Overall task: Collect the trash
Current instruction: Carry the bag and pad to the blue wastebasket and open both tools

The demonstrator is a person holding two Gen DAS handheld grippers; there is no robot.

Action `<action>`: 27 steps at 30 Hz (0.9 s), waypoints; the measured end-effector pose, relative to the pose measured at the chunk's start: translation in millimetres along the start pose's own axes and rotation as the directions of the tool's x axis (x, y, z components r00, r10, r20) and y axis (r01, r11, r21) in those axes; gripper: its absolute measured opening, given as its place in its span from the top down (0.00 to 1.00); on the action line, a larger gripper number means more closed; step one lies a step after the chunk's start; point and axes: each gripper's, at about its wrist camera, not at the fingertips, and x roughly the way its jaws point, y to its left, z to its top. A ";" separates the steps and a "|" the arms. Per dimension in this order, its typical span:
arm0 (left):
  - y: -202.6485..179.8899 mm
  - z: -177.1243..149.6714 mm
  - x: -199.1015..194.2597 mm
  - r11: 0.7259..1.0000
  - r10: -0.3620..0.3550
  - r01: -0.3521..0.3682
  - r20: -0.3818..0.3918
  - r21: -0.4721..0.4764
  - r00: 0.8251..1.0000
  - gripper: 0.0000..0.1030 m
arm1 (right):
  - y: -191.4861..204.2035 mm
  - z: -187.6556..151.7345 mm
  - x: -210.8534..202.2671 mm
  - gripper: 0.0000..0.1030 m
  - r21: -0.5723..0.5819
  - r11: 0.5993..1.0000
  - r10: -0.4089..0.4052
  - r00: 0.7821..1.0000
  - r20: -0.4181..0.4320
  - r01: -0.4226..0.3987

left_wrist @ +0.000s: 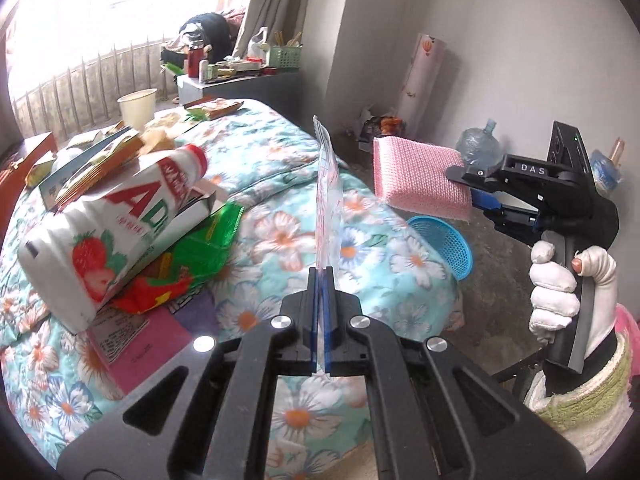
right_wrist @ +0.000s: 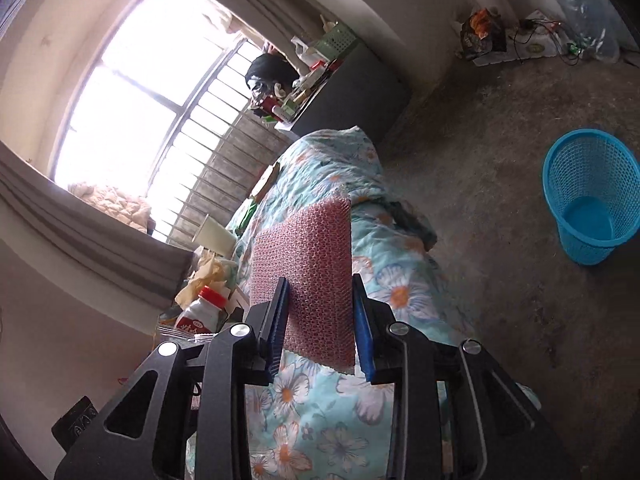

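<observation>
My left gripper (left_wrist: pixel 321 276) is shut on a thin clear plastic wrapper (left_wrist: pixel 329 184) that stands edge-on above the floral bed cover (left_wrist: pixel 280 152). My right gripper (right_wrist: pixel 320 292) is shut on a pink bubble-wrap pad (right_wrist: pixel 308 264); the pad also shows in the left wrist view (left_wrist: pixel 420 176), held by the right gripper (left_wrist: pixel 466 180) over the floor beside the bed. A blue mesh trash basket (right_wrist: pixel 588 196) stands on the floor; in the left wrist view its rim (left_wrist: pixel 444 240) shows below the pad.
A pile of trash lies on the bed at left: a strawberry drink bottle pack (left_wrist: pixel 120 224), green and red wrappers (left_wrist: pixel 192 256), cartons and a paper cup (left_wrist: pixel 138 106). A cluttered dark cabinet (left_wrist: pixel 240 80) stands by the window. A water jug (left_wrist: pixel 478 148) sits by the wall.
</observation>
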 end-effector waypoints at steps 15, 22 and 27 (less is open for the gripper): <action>-206.3 107.7 188.8 0.922 -0.247 0.318 -0.296 0.222 0.923 1.00 | -197.9 52.6 -82.4 0.71 0.386 0.848 -0.465 0.860 0.213 0.363; -280.9 125.3 318.5 0.896 -0.163 0.299 -0.382 0.328 0.909 0.99 | -271.9 101.8 -33.0 0.70 0.429 0.774 -0.563 0.817 0.129 0.466; -299.2 126.9 391.7 0.933 -0.087 0.203 -0.361 0.298 0.928 0.41 | -323.8 130.0 8.4 0.48 0.437 0.736 -0.589 0.807 0.036 0.517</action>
